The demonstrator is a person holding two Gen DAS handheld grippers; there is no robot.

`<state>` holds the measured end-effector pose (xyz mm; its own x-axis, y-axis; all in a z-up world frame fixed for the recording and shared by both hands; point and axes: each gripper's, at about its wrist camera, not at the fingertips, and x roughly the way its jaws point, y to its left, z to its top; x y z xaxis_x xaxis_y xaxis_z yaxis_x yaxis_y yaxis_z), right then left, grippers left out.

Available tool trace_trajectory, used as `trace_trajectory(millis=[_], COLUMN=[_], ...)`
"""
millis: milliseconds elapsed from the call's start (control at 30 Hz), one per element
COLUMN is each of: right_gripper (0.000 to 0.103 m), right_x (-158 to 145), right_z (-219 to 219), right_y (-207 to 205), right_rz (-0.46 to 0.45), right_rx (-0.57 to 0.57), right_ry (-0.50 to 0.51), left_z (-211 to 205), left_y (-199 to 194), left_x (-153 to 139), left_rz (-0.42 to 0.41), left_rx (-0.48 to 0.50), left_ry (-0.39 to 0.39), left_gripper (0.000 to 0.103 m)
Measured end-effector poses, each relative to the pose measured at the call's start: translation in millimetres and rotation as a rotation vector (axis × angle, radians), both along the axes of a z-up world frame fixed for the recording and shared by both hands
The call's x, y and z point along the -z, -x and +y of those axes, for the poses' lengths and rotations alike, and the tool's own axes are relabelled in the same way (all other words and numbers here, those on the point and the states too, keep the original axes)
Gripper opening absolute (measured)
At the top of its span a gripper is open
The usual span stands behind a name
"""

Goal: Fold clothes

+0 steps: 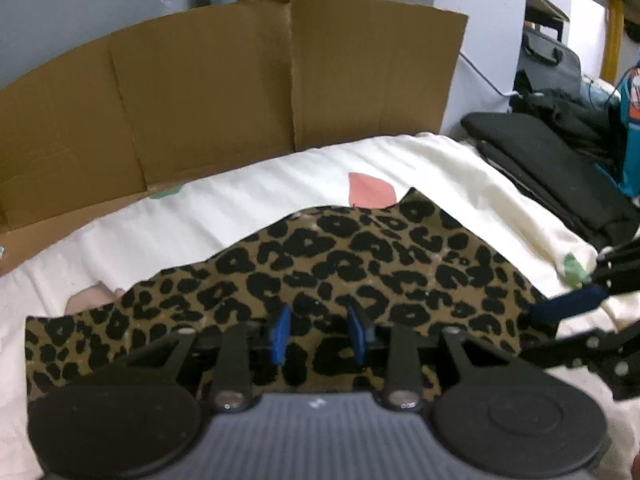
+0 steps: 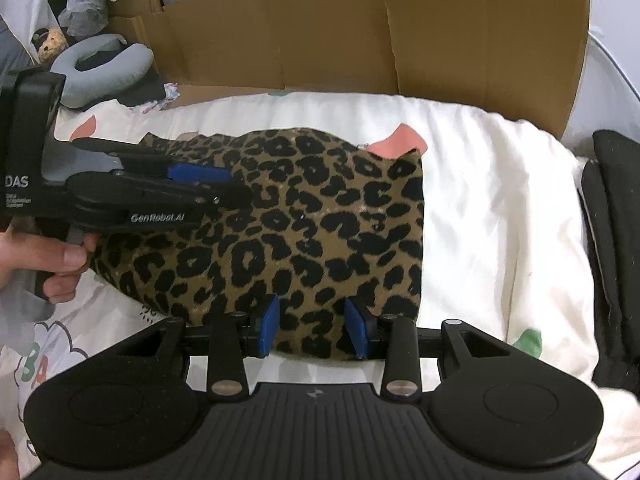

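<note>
Nearest us in the left wrist view is the left gripper (image 1: 320, 334), its blue pads (image 1: 281, 334) parted with a clear gap and nothing between them, poised over the leopard-print garment (image 1: 340, 264). The garment lies spread on the white bedding (image 1: 248, 212), in front of a standing sheet of cardboard (image 1: 240, 88). At the right edge we see the right gripper (image 1: 560, 312) reaching onto the garment's edge; black folded clothes (image 1: 552, 164) sit on the bed's far right.

In the right wrist view, the right gripper (image 2: 312, 328) stands with its jaws apart at the garment's (image 2: 320, 216) near hem, gripping nothing. The left gripper (image 2: 200, 174) enters from the left, a hand (image 2: 52, 260) on its handle, lying over the garment's left side. We cannot tell its opening from here.
</note>
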<state>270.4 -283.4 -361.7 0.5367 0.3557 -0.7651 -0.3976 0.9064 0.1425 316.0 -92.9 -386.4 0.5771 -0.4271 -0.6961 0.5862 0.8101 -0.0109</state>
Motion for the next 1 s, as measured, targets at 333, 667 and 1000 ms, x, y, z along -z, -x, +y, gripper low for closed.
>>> trace_trajectory(millis=[333, 667, 1000], right_gripper=[0.043, 0.043, 0.043], right_x=[-0.4, 1.5, 11.4], right_z=[-0.6, -1.3, -0.7], right_y=[7.8, 7.6, 1.0], right_rz=[-0.005, -0.003, 0.023], right_rx=[0.007, 0.014, 0.017], right_ry=[0.001, 0.032, 0.038], left_z=[25.9, 32.9, 26.4], left_y=[-8.1, -19.2, 5.9], left_x=[-12.1, 4.1, -15.9], left_rz=[0.011, 0.069, 0.038], left_rx=[-0.104, -0.128, -0.096], left_ry=[0.051, 0.059, 0.047], left_gripper=[0.024, 0.024, 0.023])
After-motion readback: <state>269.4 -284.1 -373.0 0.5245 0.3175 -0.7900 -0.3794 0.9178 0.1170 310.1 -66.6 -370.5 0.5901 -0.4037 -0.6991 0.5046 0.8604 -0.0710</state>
